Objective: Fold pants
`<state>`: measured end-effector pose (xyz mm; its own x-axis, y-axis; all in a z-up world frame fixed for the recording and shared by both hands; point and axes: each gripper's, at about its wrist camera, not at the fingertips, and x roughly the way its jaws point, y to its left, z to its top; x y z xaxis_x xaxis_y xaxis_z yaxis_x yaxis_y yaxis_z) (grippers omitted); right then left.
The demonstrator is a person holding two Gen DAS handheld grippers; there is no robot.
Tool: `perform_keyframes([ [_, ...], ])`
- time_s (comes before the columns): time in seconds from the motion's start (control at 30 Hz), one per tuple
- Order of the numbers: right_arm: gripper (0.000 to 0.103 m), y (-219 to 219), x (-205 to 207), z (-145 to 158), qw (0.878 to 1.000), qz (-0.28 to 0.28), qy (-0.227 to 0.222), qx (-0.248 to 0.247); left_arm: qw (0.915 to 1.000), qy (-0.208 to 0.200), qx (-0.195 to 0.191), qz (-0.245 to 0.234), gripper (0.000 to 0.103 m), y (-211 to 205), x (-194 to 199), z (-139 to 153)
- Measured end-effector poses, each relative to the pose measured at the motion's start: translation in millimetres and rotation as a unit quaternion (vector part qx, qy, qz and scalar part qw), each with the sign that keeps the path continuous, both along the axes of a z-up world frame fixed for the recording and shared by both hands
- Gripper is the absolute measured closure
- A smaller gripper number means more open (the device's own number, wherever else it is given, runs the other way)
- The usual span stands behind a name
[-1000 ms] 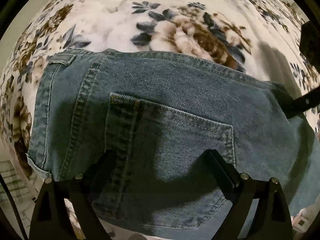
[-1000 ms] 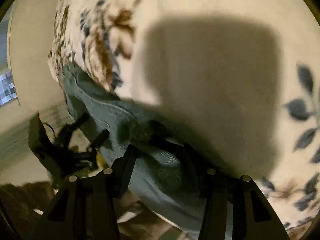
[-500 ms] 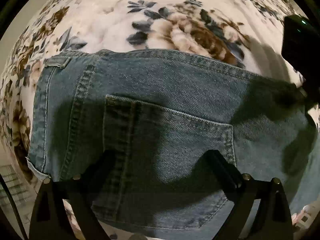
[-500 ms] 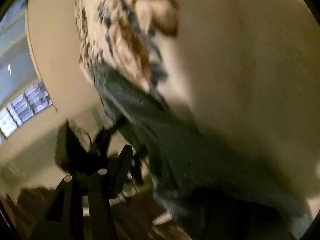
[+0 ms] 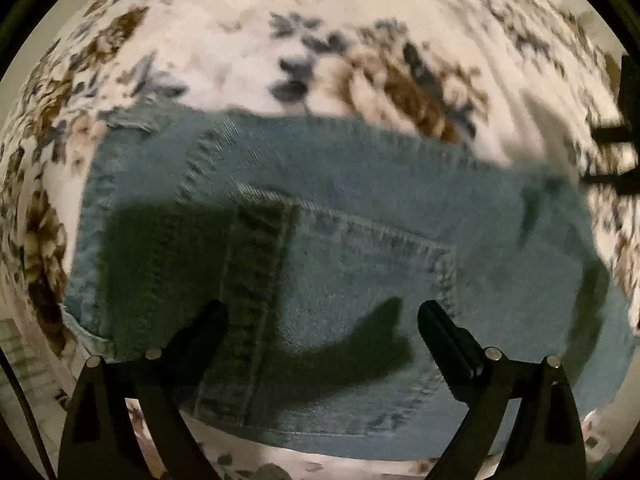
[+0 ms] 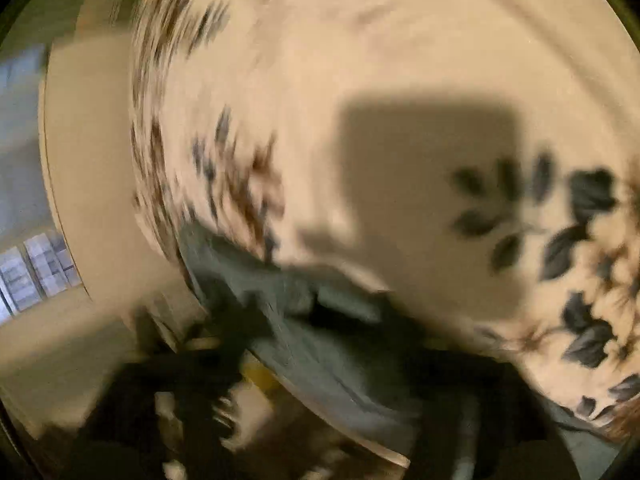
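Covering the whole bed under you, the floral blanket carries the folded jeans, which lie flat across its middle with the back pocket facing up. Your left gripper points straight down over that pocket, its fingers spread wide apart with only denim beneath them and nothing gripped. Your right gripper is badly blurred in its own view, jaws opening at the edge of the jeans, and you cannot tell whether any cloth sits between them.
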<state>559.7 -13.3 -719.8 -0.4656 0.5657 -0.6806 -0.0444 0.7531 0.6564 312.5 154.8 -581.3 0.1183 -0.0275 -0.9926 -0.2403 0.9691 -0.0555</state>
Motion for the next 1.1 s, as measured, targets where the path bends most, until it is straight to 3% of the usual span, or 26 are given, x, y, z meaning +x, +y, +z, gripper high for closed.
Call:
perform_keyframes([
  [0.1,0.029,32,-30,-11,0.994,0.107,-0.012,-0.033,0.9999,-0.015,0.007,-0.004,0.006,-2,7,10],
  [0.13,0.038,38,-35,-13,0.993,0.118,-0.007,-0.029,0.9997,-0.019,0.011,-0.008,0.006,-5,9,11],
  [0.17,0.083,40,-38,-14,0.991,0.128,-0.005,-0.025,0.9996,-0.019,0.013,-0.014,0.006,-7,13,10],
  [0.2,0.099,39,-42,-13,0.99,0.14,-0.008,-0.032,0.9996,-0.018,0.015,-0.017,0.006,-9,16,8],
  [0.33,0.099,0,-32,3,0.991,0.094,-0.056,-0.071,0.9995,-0.008,0.028,-0.013,0.006,-3,23,-1],
  [0.43,0.095,-24,-22,7,0.999,0.023,-0.012,-0.022,0.9998,-0.005,0.02,0.005,0.006,11,24,-1],
  [0.5,0.078,-23,-17,7,1.0,0.012,0.004,0.0,0.9997,-0.007,0.023,0.008,0.006,16,25,0],
  [0.53,0.051,-19,-16,3,1.0,0.004,0.014,0.012,0.9996,-0.008,0.025,0.007,0.006,17,25,1],
  [0.57,0.034,-11,-20,-5,0.999,-0.001,0.034,0.027,0.9996,-0.009,0.028,0.004,0.006,16,25,1],
  [0.63,0.034,10,-31,-26,0.996,0.0,0.08,0.05,0.9996,-0.006,0.028,-0.001,0.006,17,27,1],
  [0.77,0.034,42,-41,-59,0.995,0.024,0.093,0.003,0.9995,-0.001,0.029,-0.011,0.006,9,36,1],
  [0.8,0.038,45,-41,-58,0.996,0.024,0.086,0.004,0.9995,0.002,0.027,-0.013,0.006,7,33,-1],
  [0.83,0.064,52,-40,-54,0.997,0.021,0.078,0.006,0.9995,0.004,0.028,-0.014,0.006,2,31,-2],
  [0.87,0.07,56,-40,-46,0.997,0.031,0.064,0.003,0.9995,0.006,0.027,-0.015,0.006,2,30,-4],
  [1.0,0.074,57,-39,-8,0.996,0.083,0.021,0.026,0.9996,0.015,0.022,-0.011,0.006,3,24,-11],
  [1.1,0.073,51,-41,-17,0.995,0.079,0.059,0.02,0.9995,0.019,0.022,-0.01,0.006,3,20,-14],
])
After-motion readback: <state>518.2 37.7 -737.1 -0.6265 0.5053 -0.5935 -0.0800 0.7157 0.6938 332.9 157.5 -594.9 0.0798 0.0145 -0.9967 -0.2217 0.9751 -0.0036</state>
